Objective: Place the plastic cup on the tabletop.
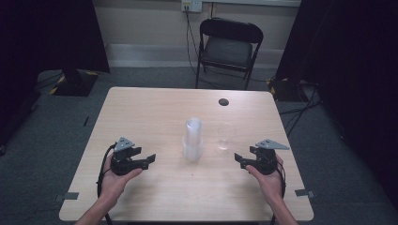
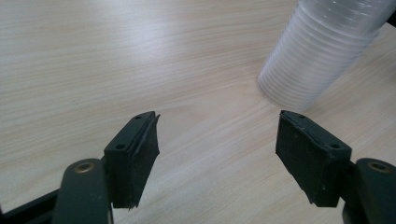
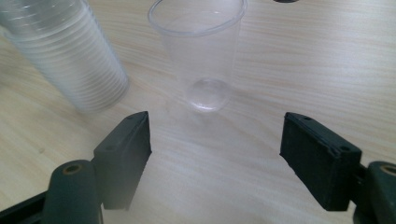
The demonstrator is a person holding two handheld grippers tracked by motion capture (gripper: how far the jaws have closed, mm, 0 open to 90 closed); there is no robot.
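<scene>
A stack of clear plastic cups (image 1: 193,139) stands upside down at the middle of the wooden table (image 1: 155,108). A single clear cup (image 1: 225,137) stands upright just right of it. My left gripper (image 1: 146,160) rests open at the table's left, its jaws pointing toward the stack (image 2: 317,56), well short of it. My right gripper (image 1: 240,161) rests open at the right, facing the single cup (image 3: 201,51) with the stack (image 3: 65,56) to that cup's left. Nothing lies between either pair of jaws.
A small dark round hole cover (image 1: 224,101) sits near the table's far edge. A black folding chair (image 1: 227,47) stands beyond the table. Dark curtains hang at both sides, with cables on the grey floor.
</scene>
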